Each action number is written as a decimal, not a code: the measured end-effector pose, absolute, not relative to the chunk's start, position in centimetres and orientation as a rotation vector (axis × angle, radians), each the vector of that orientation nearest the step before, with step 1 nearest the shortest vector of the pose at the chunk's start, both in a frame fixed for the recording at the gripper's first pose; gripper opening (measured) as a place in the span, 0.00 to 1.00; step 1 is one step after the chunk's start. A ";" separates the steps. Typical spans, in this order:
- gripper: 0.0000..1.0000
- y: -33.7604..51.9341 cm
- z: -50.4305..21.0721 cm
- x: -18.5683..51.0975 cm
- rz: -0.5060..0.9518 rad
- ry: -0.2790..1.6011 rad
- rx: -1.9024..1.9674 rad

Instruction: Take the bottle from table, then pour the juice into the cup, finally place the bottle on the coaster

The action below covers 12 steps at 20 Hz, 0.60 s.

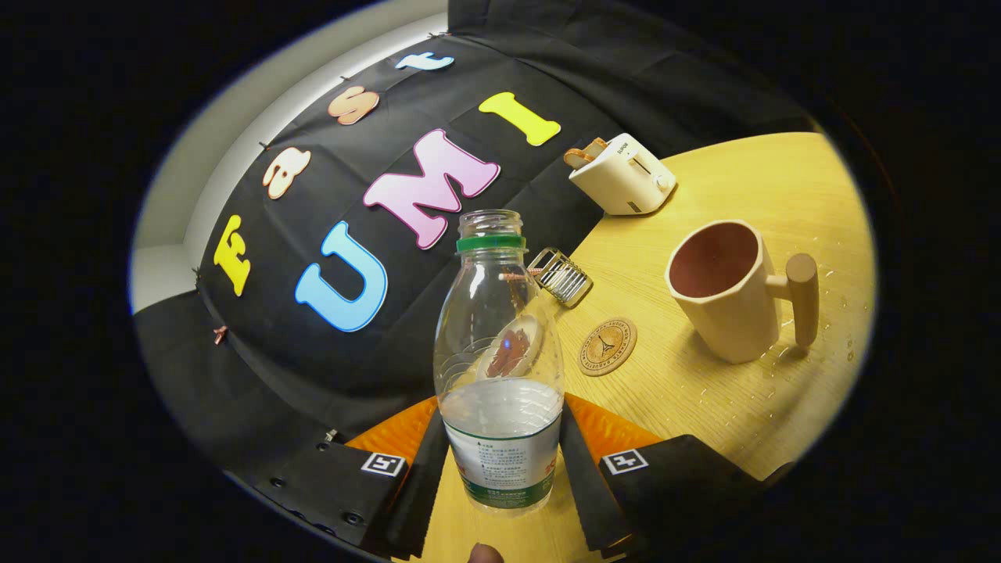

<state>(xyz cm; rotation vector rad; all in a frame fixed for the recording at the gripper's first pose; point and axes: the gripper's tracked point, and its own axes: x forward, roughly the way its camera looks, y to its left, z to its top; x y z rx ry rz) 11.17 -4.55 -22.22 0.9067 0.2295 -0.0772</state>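
- Underfoot, so to speak, a pale yellow wood-grain counter fills the near ground, with black cloth hung as the booth's wall behind it and a strip of light wall above the cloth.
- Small drops of water dot the counter near the cup.
- A clear plastic bottle stands between the two fingers of the tool; its long axis runs straight away from the tool, with the open neck and green ring pointing at the black cloth, and its labelled base nearest the tool.
- Clear liquid fills about the lower third of the bottle.
- The tool's fingers sit close against the bottle's lower sides, one on each side, and look clamped on it.
- A beige cup with a dark inside and a wooden peg handle stands beyond the fingers, well to the right of the bottle, mouth up.
- A round wooden coaster lies flat on the counter between the bottle and the cup, apart from both.
- A small wire rack lies just beyond the coaster, near the bottle's shoulder.
- A cream toaster with bread in its slot stands farther back, by the cloth.
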 end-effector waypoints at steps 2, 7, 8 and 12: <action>0.76 -4.5 -22.3 11.0 -0.067 0.235 0.964; 0.76 -5.0 -22.7 10.8 -0.056 0.240 1.134; 0.76 -5.2 -22.9 10.9 -0.059 0.240 1.166; 0.75 -7.1 -23.1 11.1 -0.085 0.217 1.249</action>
